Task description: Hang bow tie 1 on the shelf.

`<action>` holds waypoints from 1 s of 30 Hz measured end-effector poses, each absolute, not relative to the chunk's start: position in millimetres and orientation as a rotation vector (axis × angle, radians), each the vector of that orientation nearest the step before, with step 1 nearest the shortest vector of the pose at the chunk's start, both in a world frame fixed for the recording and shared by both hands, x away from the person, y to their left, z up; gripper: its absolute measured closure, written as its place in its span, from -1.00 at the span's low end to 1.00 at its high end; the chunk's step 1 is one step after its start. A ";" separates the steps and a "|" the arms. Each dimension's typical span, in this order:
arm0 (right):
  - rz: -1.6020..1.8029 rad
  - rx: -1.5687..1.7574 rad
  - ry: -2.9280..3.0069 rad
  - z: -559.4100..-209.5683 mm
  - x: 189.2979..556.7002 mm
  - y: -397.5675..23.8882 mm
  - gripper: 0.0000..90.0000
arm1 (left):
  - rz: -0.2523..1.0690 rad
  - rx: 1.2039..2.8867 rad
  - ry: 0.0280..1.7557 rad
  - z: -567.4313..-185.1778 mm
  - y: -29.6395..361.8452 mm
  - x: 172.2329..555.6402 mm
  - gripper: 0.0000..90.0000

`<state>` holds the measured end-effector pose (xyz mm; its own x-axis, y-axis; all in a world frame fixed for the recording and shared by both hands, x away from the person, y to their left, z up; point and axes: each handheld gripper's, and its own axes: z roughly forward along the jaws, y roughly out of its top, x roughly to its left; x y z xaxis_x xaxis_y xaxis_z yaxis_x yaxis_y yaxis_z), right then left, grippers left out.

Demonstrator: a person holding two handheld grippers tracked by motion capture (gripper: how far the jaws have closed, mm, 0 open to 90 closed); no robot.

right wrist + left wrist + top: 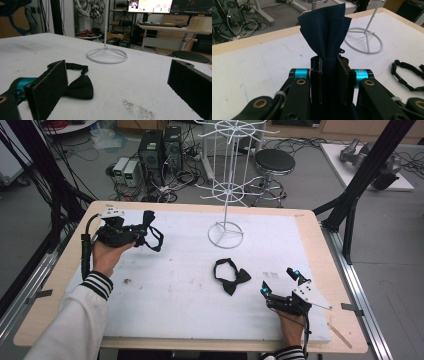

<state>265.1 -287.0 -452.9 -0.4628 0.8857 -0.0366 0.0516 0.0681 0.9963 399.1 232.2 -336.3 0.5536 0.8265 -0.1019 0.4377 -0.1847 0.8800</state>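
My left gripper (139, 233) is shut on a dark navy bow tie (150, 231) and holds it above the table's far left part, its strap loop hanging down. In the left gripper view the navy bow tie (324, 32) fans upward out of the closed jaws. A black bow tie (231, 276) with its strap curled lies flat on the white mat, mid-right. My right gripper (279, 282) rests on the mat just right of it, jaws wide apart and empty. The right gripper view shows the black bow tie (78, 86) beside the left pad (48, 87).
A white wire display stand (226, 185) rises from a ring base (225, 235) at the mat's far middle. The white mat (190, 310) covers a wooden table (320, 245). A wooden stick (340, 335) lies at the front right corner. Computers, cables and a stool stand beyond.
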 end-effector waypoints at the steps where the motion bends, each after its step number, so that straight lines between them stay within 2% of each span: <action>1: 1.477 0.951 1.632 -452.9 265.1 -287.0 -0.95 | 0.502 1.813 1.033 -334.2 231.2 399.9 0.66; 30: 1.479 0.959 1.631 -453.0 264.6 -287.2 -0.95 | 0.492 1.748 0.926 -302.0 190.7 416.4 0.66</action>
<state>264.6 -287.2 -453.0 -0.4615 0.8866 -0.0303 0.0564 0.0634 0.9964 416.4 190.7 -302.0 0.6162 0.7806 -0.1050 0.3494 -0.1515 0.9246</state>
